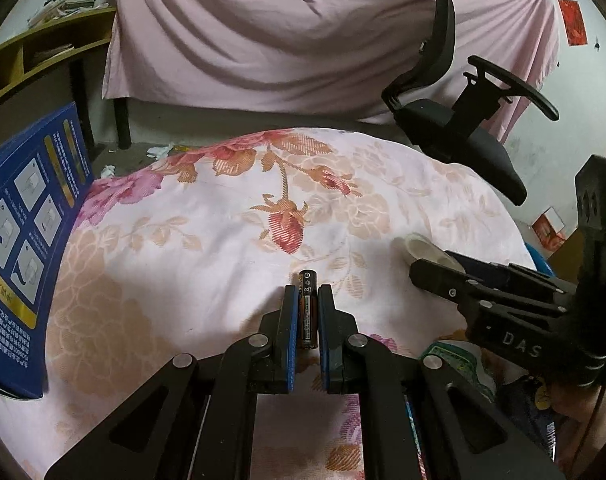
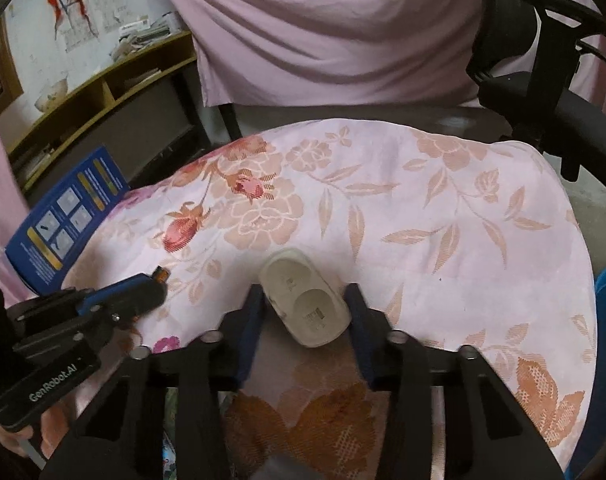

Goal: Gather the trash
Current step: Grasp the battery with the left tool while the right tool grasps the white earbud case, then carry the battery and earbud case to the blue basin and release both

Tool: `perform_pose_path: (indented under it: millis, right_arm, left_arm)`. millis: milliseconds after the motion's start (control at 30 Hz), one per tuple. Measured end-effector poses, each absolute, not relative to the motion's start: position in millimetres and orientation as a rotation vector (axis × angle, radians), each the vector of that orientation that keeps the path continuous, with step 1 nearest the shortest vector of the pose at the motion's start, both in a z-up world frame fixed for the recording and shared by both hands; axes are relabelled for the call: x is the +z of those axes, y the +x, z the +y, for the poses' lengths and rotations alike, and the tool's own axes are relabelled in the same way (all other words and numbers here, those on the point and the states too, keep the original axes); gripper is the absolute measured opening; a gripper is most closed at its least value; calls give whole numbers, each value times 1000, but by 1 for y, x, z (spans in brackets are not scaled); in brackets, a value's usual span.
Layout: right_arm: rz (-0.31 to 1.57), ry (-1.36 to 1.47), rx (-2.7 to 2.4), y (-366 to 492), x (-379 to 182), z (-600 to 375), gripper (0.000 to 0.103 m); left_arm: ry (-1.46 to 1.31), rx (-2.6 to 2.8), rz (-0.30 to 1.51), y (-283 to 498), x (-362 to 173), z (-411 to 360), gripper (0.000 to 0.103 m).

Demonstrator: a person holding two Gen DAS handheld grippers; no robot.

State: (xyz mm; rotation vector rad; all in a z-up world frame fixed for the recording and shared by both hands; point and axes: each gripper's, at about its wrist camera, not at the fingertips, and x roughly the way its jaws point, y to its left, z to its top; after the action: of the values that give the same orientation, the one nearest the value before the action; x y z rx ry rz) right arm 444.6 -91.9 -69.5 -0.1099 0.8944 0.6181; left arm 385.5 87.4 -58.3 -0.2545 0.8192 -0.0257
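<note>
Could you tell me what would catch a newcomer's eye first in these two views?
Probably the left gripper, its jaws shut on a small battery over the floral cloth. Next, the right gripper, whose jaws flank a pale oval plastic case on the same cloth; whether they press it is unclear. A blue printed box leans at the cloth's left edge.
</note>
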Motion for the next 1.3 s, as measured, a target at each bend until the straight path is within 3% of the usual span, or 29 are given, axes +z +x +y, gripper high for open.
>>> perform_pose_path:
  millis: [33, 267, 767, 1300]
  right_arm:
    - [893, -112, 616, 444, -69, -92, 27]
    - [834, -117, 610, 436, -62, -95, 27]
    - [294, -56, 531, 363, -8, -134, 27]
    - [22, 0, 393, 324, 17, -177, 27]
  left_arm:
    - [-262, -26, 816, 383, -58, 89, 7]
    - [-287, -21, 765, 378, -51, 89, 7]
    - [-305, -38, 377, 333, -5, 70, 7]
    - [-125, -59, 90, 284, 25, 19, 7]
